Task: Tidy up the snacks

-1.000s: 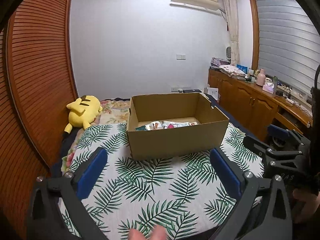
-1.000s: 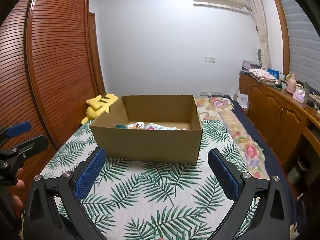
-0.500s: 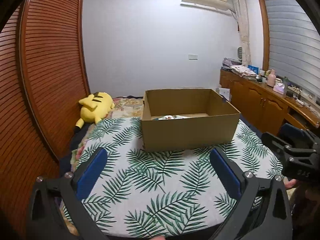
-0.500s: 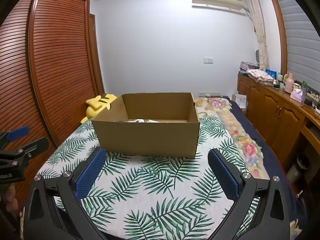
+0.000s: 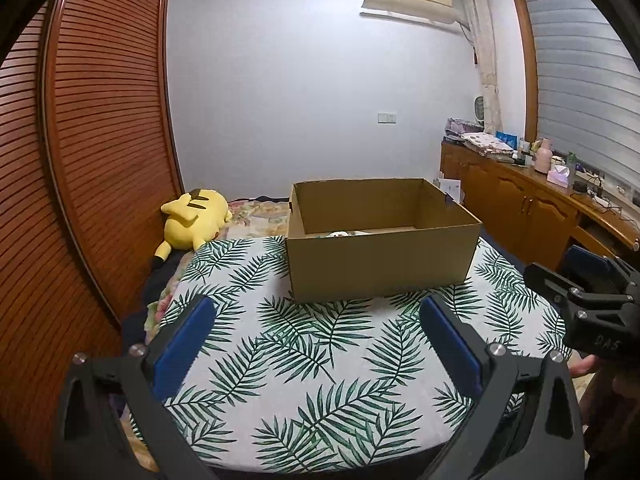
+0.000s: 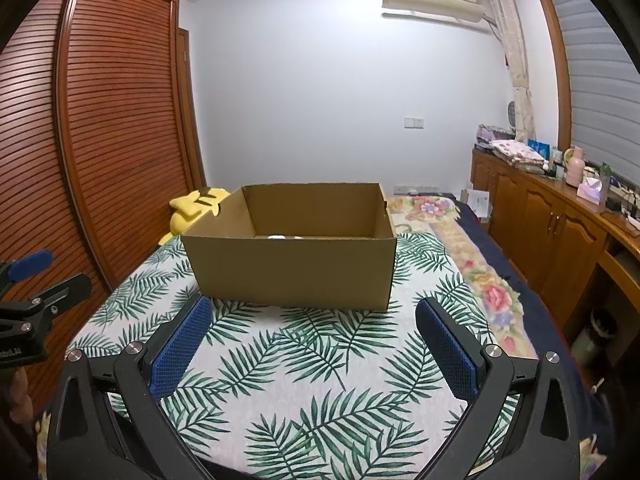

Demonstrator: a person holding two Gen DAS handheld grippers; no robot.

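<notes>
Both my grippers, left (image 5: 316, 340) and right (image 6: 310, 340), gaped wide and empty; box (image 6: 292, 268) sat at 12 o'clock.

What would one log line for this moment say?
left gripper: open, empty | right gripper: open, empty | box: on leaf cloth, contents barely visible

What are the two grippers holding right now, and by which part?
Nothing. The left gripper and the right gripper are both open and empty, above the leaf-print cloth, short of the cardboard box.
</notes>
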